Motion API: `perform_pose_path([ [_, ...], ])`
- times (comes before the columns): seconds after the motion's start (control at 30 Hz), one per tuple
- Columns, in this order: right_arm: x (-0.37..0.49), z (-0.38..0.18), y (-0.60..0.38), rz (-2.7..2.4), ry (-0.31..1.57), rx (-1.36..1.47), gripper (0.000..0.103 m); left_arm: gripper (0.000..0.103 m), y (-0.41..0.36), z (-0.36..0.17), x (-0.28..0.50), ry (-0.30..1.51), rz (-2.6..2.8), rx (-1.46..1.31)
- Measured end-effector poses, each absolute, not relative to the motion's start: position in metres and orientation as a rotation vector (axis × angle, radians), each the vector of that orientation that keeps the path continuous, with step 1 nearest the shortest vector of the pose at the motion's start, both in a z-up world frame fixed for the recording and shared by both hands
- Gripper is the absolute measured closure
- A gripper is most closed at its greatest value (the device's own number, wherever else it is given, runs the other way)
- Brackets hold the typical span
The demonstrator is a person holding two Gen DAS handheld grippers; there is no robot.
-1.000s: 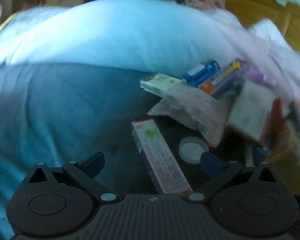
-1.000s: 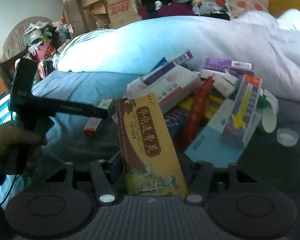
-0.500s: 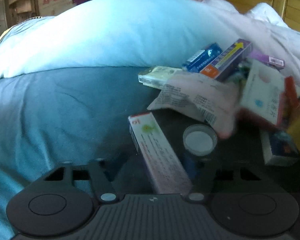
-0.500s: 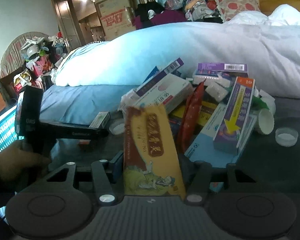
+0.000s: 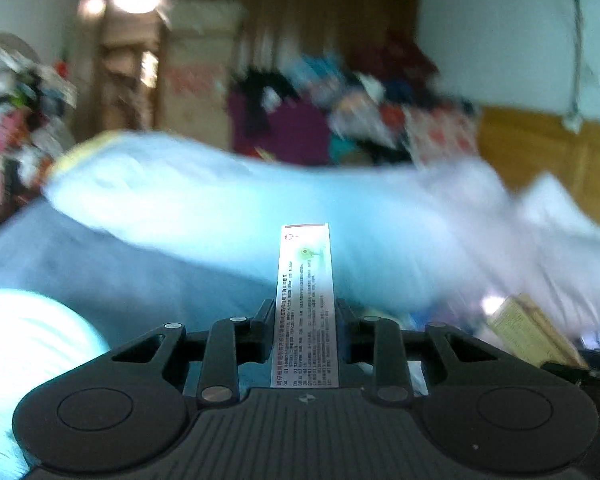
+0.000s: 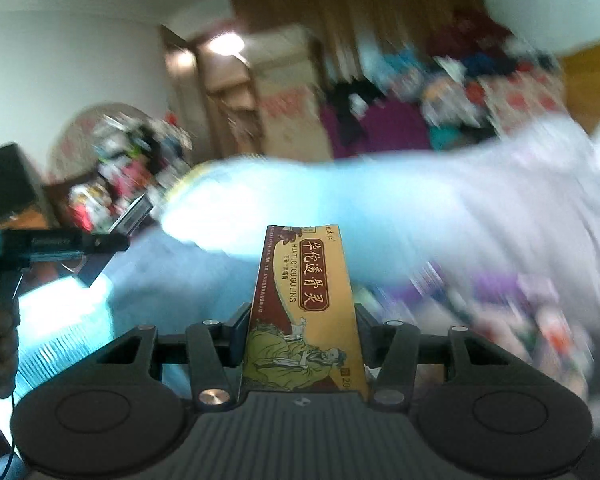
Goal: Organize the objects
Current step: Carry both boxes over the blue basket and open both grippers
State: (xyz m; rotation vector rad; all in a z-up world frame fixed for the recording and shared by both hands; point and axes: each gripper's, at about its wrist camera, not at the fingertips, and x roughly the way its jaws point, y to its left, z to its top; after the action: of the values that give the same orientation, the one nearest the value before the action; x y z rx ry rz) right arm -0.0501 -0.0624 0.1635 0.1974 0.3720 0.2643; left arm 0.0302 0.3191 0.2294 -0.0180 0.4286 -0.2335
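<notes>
Objects for sorting are in both your tools: the left gripper is clamped on a slim white box with printed text, and the right gripper is clamped on a yellow-and-brown box with Chinese lettering, each standing upright between the jaws and held up above the bed. As I judge it, you are early in the job: two boxes are lifted, neither is set down, and a heap of packets seems to remain at the right of the right wrist view. Both views are badly smeared, so that heap, the pale blue duvet and any place to put things are hard to make out.
</notes>
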Motion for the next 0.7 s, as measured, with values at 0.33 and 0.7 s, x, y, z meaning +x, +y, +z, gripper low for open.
perform_pose_path([
  [0.33, 0.007, 0.283, 0.093, 0.622, 0.254, 0.122, 0.049, 0.070, 0.484, 0.324, -0.003, 0.345, 0.103, -0.039],
  [0.7, 0.030, 0.279, 0.243, 0.829, 0.470, 0.059, 0.049, 0.069, 0.611, 0.289, -0.018, 0.558, 0.245, -0.136],
])
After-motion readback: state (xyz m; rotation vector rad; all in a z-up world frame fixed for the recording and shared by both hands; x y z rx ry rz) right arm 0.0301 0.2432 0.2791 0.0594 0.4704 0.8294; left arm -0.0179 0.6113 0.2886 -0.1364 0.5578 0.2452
